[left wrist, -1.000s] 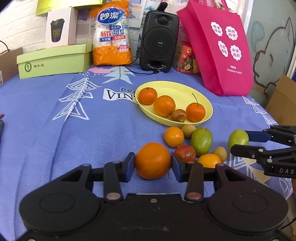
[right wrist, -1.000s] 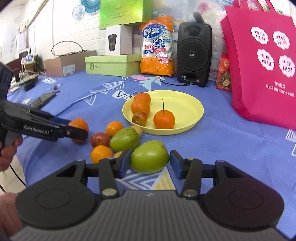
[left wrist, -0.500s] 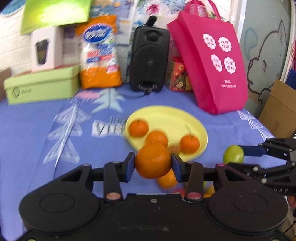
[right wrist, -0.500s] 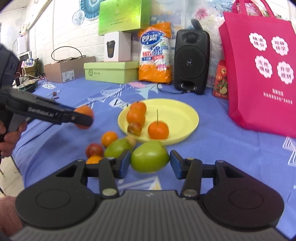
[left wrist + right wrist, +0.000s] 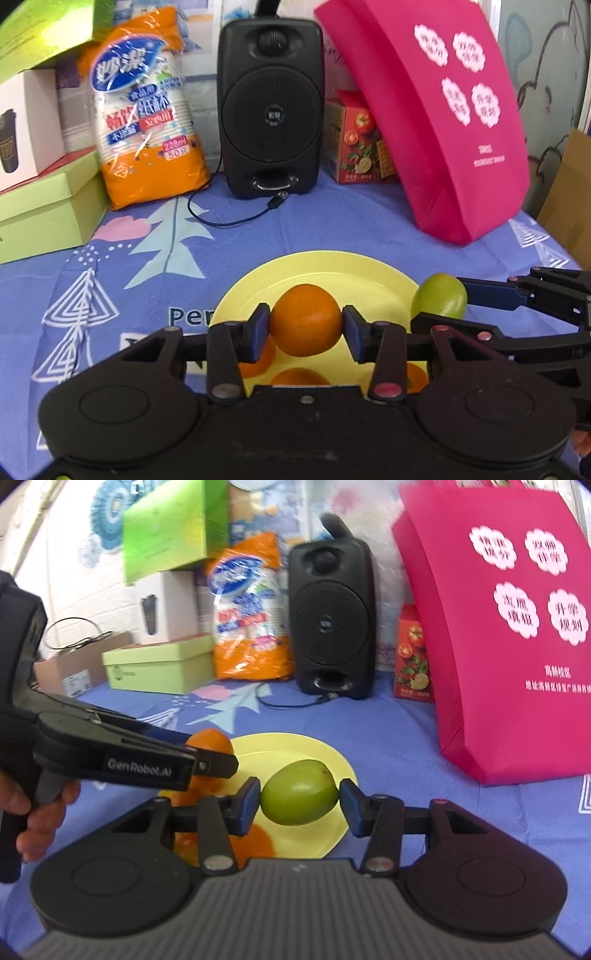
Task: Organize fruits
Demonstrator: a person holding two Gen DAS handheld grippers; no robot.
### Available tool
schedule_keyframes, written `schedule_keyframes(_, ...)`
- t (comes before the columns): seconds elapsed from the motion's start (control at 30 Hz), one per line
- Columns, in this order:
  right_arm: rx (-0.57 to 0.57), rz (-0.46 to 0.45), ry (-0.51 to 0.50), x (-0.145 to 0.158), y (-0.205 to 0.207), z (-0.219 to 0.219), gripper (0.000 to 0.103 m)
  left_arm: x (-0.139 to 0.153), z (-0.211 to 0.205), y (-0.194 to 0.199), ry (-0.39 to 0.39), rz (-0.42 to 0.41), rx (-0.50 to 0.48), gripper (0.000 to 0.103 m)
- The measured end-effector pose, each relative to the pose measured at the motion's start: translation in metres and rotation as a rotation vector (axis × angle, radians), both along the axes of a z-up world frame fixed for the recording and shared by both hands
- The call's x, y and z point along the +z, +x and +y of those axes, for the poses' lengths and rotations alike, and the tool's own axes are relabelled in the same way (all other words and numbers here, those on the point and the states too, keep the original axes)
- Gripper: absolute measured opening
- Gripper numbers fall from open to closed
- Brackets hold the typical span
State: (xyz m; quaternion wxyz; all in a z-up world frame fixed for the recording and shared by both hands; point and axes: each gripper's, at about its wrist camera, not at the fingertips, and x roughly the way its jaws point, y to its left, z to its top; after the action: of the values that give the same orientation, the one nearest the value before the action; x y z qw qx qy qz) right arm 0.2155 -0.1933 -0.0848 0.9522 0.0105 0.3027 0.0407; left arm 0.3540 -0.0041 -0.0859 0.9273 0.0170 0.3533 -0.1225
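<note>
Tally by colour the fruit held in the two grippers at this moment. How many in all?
Orange fruit: 1, in the left gripper
Green fruit: 1, in the right gripper
Total: 2
Fruit lying on the yellow plate is mostly hidden behind the grippers, so it is not counted.

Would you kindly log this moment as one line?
left gripper: shut on orange | right gripper: shut on green fruit | both above yellow plate
</note>
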Motion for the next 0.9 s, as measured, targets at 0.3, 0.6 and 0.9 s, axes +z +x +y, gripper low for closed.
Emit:
schedule_keyframes(0.3, 0.012, 0.016, -0.018, -0.008, 0.003, 0.002, 0.049, 0.007, 0.001, -0.021, 0.062, -0.080, -0.007, 0.065)
schedule_keyframes(0.6, 0.055, -0.036, -0.028, 0.011, -0.049, 0.006, 0.049, 0.015, 0.036, -0.092, 0.012, -0.111, 0.034, 0.073)
schedule_keyframes(0.9, 0.167, -0.007, -0.024, 0.005, -0.115, 0.023, 0.049, 0.000, 0.061, -0.171, 0.022, -0.110, 0.089, 0.073)
